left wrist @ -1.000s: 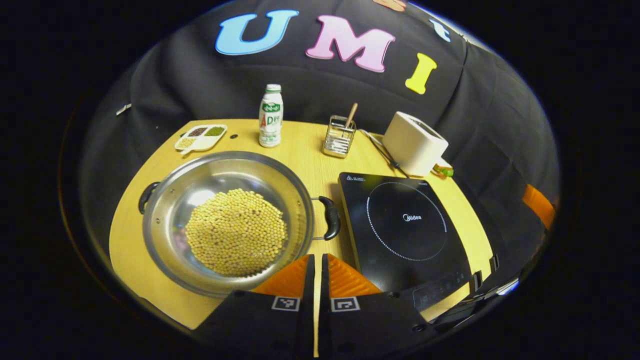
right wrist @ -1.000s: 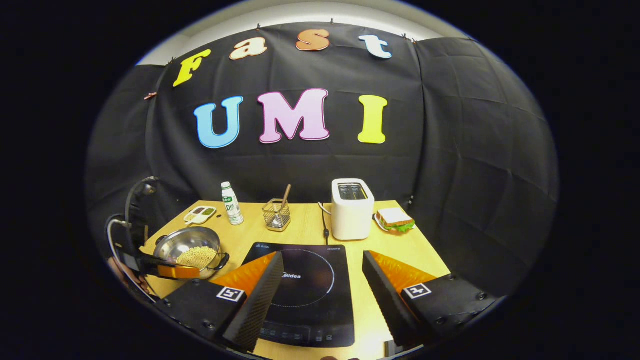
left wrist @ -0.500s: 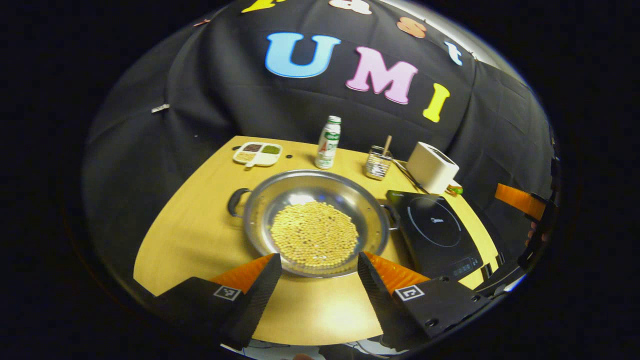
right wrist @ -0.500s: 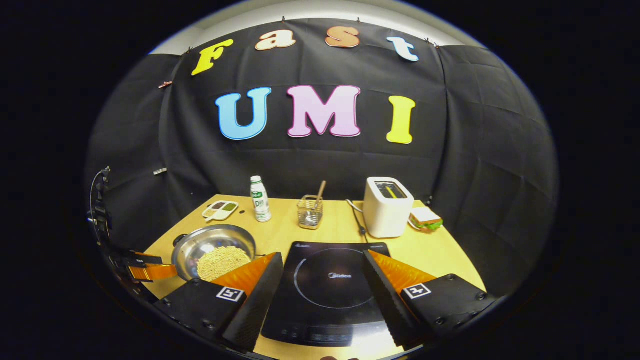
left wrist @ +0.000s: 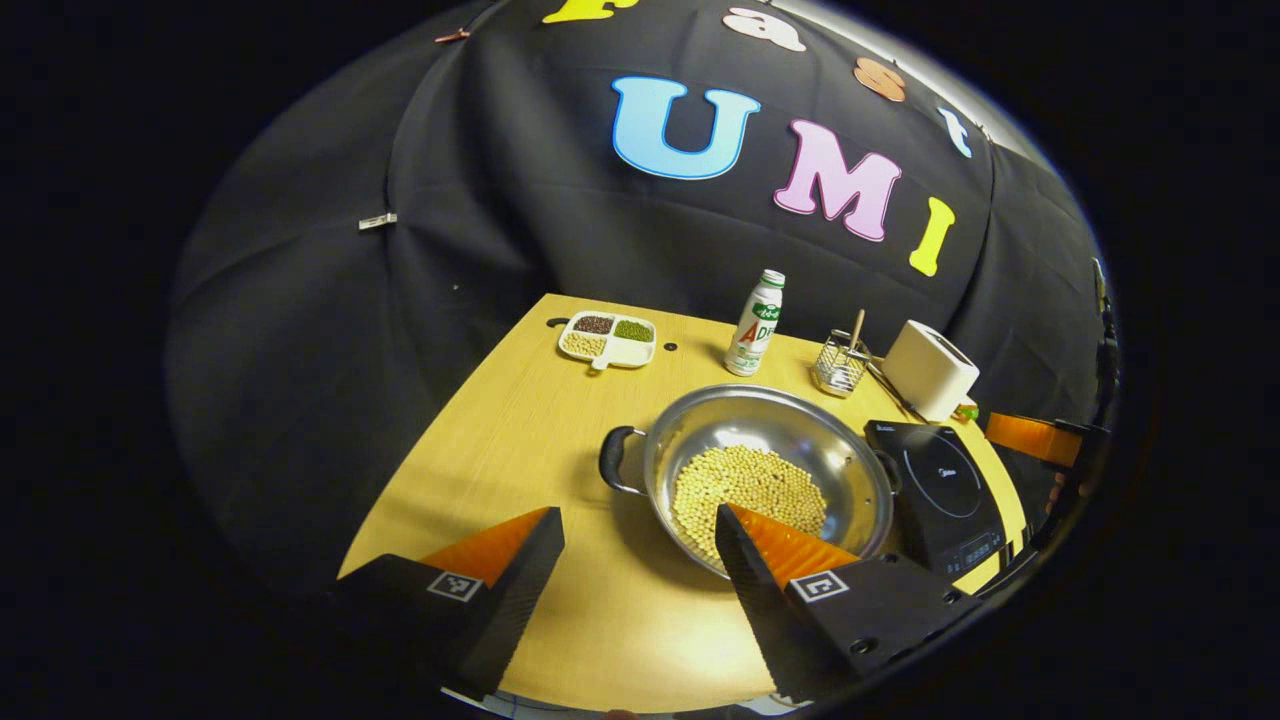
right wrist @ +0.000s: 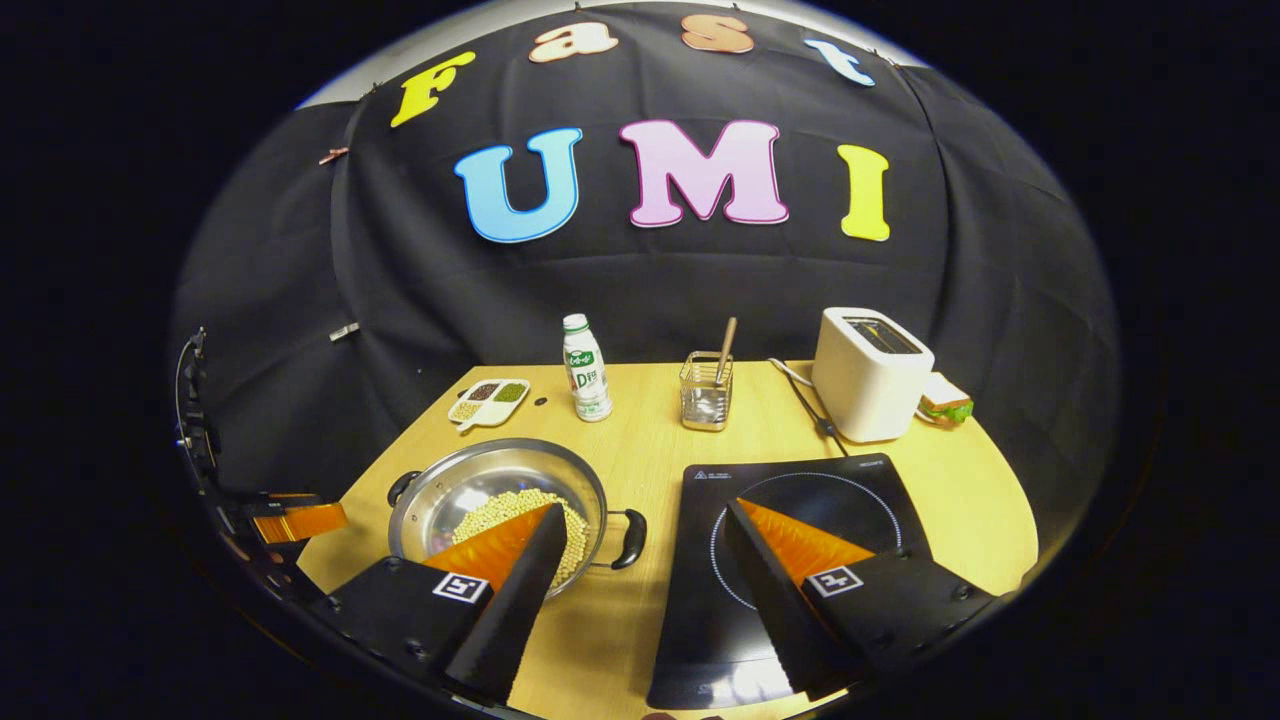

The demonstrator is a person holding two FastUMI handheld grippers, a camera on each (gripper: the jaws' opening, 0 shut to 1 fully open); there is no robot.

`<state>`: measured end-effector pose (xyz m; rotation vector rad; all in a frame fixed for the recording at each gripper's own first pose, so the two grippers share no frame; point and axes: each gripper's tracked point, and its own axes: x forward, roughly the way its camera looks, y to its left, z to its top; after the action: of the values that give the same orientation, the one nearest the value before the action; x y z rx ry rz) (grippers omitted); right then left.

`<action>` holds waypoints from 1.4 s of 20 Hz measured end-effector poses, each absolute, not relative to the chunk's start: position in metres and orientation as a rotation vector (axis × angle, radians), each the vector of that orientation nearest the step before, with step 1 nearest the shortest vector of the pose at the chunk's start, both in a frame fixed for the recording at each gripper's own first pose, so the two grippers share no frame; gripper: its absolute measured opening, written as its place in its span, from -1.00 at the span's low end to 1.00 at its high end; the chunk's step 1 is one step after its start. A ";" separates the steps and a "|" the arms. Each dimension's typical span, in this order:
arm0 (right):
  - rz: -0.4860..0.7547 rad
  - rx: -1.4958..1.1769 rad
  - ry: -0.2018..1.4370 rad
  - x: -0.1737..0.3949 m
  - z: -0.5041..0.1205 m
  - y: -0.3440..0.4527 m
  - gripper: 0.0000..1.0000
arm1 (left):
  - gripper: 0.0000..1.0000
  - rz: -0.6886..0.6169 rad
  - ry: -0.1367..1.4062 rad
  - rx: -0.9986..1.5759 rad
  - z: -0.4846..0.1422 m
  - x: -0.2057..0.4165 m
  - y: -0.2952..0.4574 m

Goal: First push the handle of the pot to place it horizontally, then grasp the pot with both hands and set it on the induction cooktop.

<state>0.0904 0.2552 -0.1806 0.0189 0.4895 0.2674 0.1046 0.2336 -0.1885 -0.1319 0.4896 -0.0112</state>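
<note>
Your left gripper (left wrist: 640, 545) and right gripper (right wrist: 645, 540) both hang with fingers spread, holding nothing. The shiny steel pot (left wrist: 765, 478), beans heaped inside, sits at 9 o'clock of the flat glassy induction cooktop (right wrist: 800, 520). Its looped handles look level, so next you straddle one each.

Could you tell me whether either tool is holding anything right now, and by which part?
Nothing is held. The left tool and right tool are both open, above the table, clear of the pot.
</note>
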 end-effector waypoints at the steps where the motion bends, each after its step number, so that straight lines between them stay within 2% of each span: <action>1: 0.267 0.020 0.506 0.096 -0.191 0.260 0.98 | 0.92 -0.013 0.487 -0.124 -0.190 0.113 0.238; 12: 0.253 0.064 0.724 0.151 -0.300 0.293 0.99 | 0.92 -0.082 0.484 -0.126 -0.232 0.204 0.245; 14: 0.258 0.091 0.760 0.155 -0.313 0.300 0.98 | 0.86 -0.094 0.485 -0.105 -0.239 0.219 0.243; 15: 0.259 0.098 0.773 0.157 -0.318 0.302 0.98 | 0.91 -0.103 0.491 -0.094 -0.243 0.226 0.242; 18: 0.242 0.117 0.817 0.159 -0.331 0.304 0.98 | 0.86 -0.127 0.516 -0.079 -0.255 0.242 0.237; 19: 0.245 0.127 0.828 0.159 -0.334 0.308 0.99 | 0.92 -0.134 0.531 -0.078 -0.260 0.244 0.236; 22: 0.250 0.119 0.860 0.154 -0.344 0.315 0.99 | 0.91 -0.149 0.573 -0.090 -0.276 0.250 0.231; 26: 0.242 0.075 0.853 0.153 -0.350 0.315 0.99 | 0.82 -0.172 0.610 -0.097 -0.286 0.250 0.229; 27: 0.239 0.067 0.852 0.153 -0.350 0.315 0.93 | 0.78 -0.178 0.622 -0.097 -0.289 0.250 0.227; 28: 0.232 0.056 0.854 0.153 -0.352 0.312 0.93 | 0.65 -0.181 0.631 -0.100 -0.291 0.249 0.226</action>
<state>0.1530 0.3118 -0.3517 0.0559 0.8536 0.2323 0.2491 0.2261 -0.2907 -0.0995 0.6306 -0.1813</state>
